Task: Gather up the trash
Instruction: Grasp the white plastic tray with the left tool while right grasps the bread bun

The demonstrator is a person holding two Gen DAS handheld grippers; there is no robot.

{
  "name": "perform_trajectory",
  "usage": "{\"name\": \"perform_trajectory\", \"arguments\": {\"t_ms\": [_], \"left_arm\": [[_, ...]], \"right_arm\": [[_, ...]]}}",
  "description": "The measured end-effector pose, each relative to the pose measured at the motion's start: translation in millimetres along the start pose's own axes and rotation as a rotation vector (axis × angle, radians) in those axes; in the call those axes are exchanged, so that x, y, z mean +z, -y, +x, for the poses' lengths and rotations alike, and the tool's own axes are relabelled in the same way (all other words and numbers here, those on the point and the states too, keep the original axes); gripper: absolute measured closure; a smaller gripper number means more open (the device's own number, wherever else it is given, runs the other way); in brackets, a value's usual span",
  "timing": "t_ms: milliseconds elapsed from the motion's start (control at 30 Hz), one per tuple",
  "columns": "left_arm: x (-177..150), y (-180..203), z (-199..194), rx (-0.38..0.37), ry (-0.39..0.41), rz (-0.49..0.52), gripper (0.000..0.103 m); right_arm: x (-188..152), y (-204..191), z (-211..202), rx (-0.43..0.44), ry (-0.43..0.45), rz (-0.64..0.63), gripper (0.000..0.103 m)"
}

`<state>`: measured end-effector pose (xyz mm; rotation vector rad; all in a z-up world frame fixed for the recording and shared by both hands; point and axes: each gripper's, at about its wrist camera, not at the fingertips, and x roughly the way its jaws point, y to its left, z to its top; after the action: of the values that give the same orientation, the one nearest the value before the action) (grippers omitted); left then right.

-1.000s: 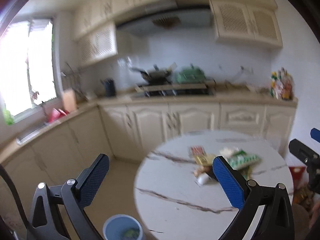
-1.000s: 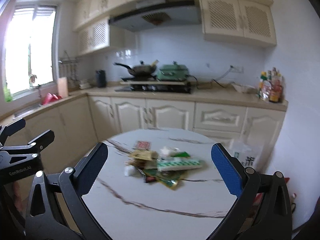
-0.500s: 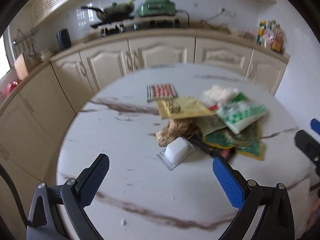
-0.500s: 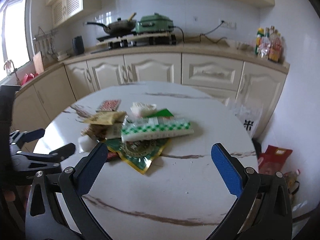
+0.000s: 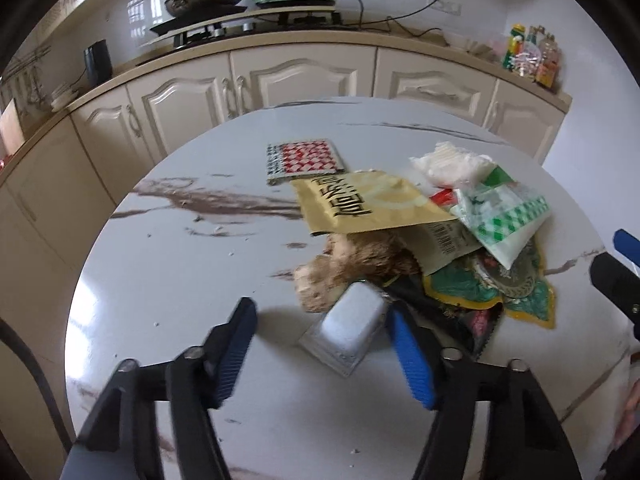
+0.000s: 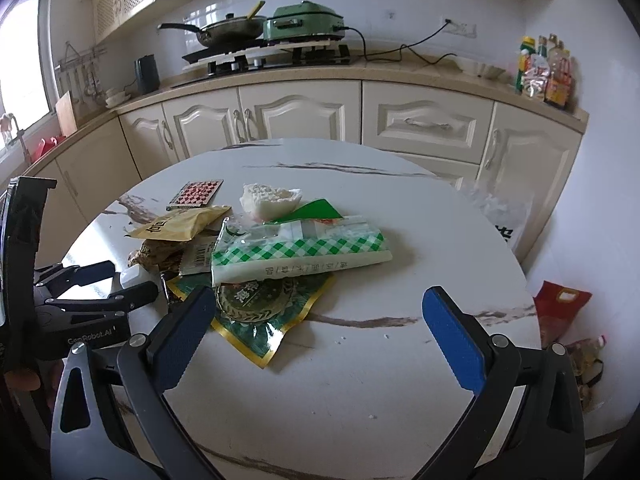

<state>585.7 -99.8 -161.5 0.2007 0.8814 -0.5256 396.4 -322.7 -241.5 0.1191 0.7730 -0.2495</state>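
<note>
The brown lump (image 5: 352, 268) lies half hidden beneath the yellow packet (image 5: 372, 204), and the dark wrapper (image 5: 460, 316) is mostly covered by the green foil pouch (image 5: 516, 292). The right tongs (image 5: 616, 276) are cut by the right edge. The bottle labels (image 6: 544, 72) are too small to read.

We see a home kitchen: cream cabinets (image 6: 304, 116) under a counter, a gas stove (image 6: 276, 58) carrying a wok (image 6: 228, 32), condiment bottles (image 6: 544, 72), and a round marble table (image 6: 420, 240).
</note>
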Motion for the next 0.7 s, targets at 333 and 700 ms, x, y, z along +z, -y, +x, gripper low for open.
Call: {"name": "perform_trajectory", "arguments": {"t_ms": [333,700], "left_arm": [[-15.7,-6.4,-11.3,-0.083,0.009,-0.023,0.077],[-40.6,-21.2,-52.8,-0.071,0.021,-0.084,0.085]], "right_arm": [[-2.0,-0.9,3.5,-0.003,-0.032,0.005,0.000],[5.7,-5.9,23.8,0.021,-0.070,0.016,0.000]]}}
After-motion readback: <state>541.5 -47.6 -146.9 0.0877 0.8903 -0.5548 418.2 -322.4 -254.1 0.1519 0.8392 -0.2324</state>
